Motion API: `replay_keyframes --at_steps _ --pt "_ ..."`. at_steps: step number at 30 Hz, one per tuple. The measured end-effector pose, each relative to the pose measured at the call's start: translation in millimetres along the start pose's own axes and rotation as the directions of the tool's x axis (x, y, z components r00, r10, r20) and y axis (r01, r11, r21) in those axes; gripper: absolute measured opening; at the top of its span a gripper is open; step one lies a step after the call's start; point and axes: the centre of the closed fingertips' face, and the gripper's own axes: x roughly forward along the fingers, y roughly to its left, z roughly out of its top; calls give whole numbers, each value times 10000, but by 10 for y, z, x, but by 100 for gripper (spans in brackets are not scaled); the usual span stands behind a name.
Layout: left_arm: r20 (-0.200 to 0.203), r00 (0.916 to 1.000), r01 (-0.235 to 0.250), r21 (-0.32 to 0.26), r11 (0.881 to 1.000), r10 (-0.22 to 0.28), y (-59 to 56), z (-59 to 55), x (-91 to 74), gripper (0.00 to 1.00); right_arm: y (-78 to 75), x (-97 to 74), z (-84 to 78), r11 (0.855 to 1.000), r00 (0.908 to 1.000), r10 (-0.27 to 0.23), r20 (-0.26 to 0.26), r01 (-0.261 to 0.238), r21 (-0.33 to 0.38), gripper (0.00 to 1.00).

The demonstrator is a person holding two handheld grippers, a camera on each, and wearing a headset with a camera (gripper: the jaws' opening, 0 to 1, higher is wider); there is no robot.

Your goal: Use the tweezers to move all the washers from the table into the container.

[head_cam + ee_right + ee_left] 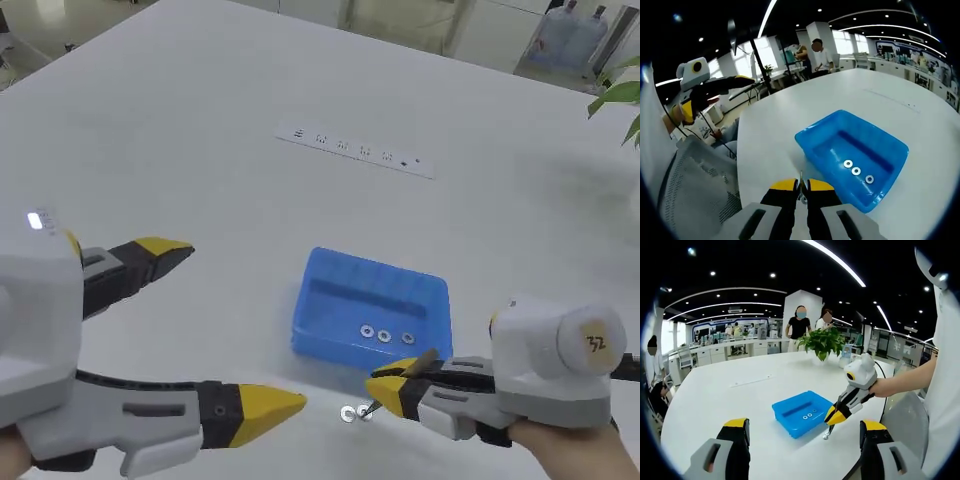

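Head view, entries in order.

Right tongs [378,385]: yellow-tipped, black and grey. The jaws are pressed together on the slim metal tweezers [368,405], which you hold pinched between them.

Tweezers, orientation: the long axis runs in line with the jaws of the right tongs. The points project past the jaw tips and slant down toward the white counter [200,130].

Loose silver steel washers [350,413]: what looks like two, side by side, flat on the counter right at the tweezer points, just ahead of the right tongs. Whether the points have hold of one cannot be told.

Shallow blue plastic container [372,300]: just beyond the tips of the right tongs, past the loose washers, its near wall toward you. Three washers in a row [385,335] lie on its floor.

Left tongs [247,325]: jaws spread wide with nothing between them, off to the side of the right tongs and short of the container.

Step in hand, by judgement: picking up a loose washer.
- Keep your squeeze even so the tweezers do not twist in the jaws.
- Take one washer only, by its rim.
- Lift it clear of its neighbour before you carry it over the near wall.
- Let go low over the container floor so it does not bounce out.
- Hold the left tongs clear of the path.
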Motion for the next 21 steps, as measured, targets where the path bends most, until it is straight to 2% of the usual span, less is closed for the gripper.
replay_keyframes --at_steps 5,9,13,17,19,21 --pt "-8 10000 18 17 10000 -17 -5 0 1 93 4 13 -1 9999 10000 -3 -72 2 -119 4" --pt "-3 10000 14 20 10000 -14 -4 4 0 93 16 40 -49 9990 9992 -28 -407 10 -446 4" --pt "-4 10000 18 19 10000 -18 -3 4 -1 93 49 48 -41 9974 9991 44 -418 -74 -719 4" --pt "-31 10000 31 14 10000 -31 -7 -5 0 93 94 56 -68 9853 9970 73 -775 -204 -1696 3" --pt "-27 10000 44 13 10000 -44 -10 -5 2 93 129 62 -72 9781 9961 197 -856 -369 -2047 3" --pt "-38 10000 52 25 10000 -52 -12 -8 3 93 132 61 -75 9752 9960 121 -881 -312 -2189 3"
